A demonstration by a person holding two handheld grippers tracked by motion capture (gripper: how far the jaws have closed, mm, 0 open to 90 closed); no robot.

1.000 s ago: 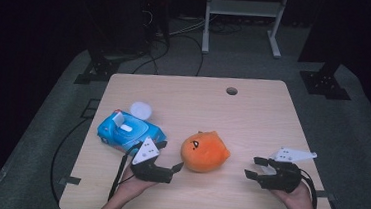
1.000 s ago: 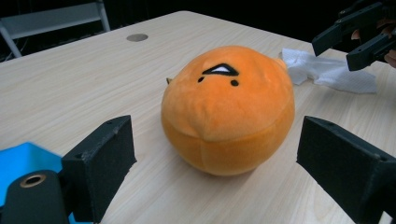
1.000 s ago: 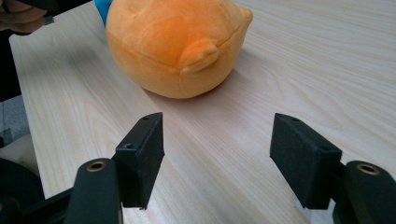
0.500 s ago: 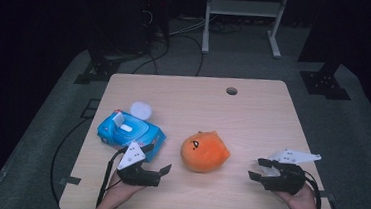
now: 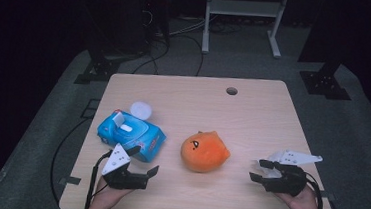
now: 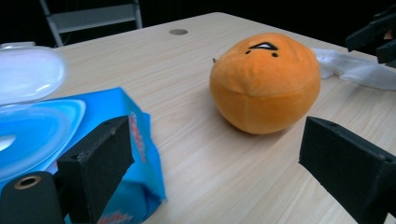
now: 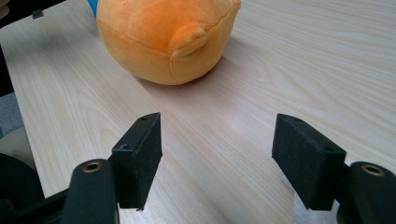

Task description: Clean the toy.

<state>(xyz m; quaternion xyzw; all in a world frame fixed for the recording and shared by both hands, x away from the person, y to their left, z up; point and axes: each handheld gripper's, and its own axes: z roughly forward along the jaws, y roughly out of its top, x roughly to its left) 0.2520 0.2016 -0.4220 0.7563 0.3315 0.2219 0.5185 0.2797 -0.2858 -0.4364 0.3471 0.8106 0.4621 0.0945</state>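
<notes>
An orange plush toy point(image 5: 204, 150) sits near the middle of a wooden table point(image 5: 253, 115). Left of the toy lies a blue wet-wipe pack point(image 5: 131, 136), lid flipped up. The left gripper point(image 5: 143, 169) and right gripper point(image 5: 258, 170) flank the toy, jaws spread, holding nothing.

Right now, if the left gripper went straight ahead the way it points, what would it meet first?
Probably the orange plush toy. It sits ahead between the open jaws of the left gripper, slightly right of centre. The blue wipes pack lies beside the left jaw and might be brushed.
</notes>
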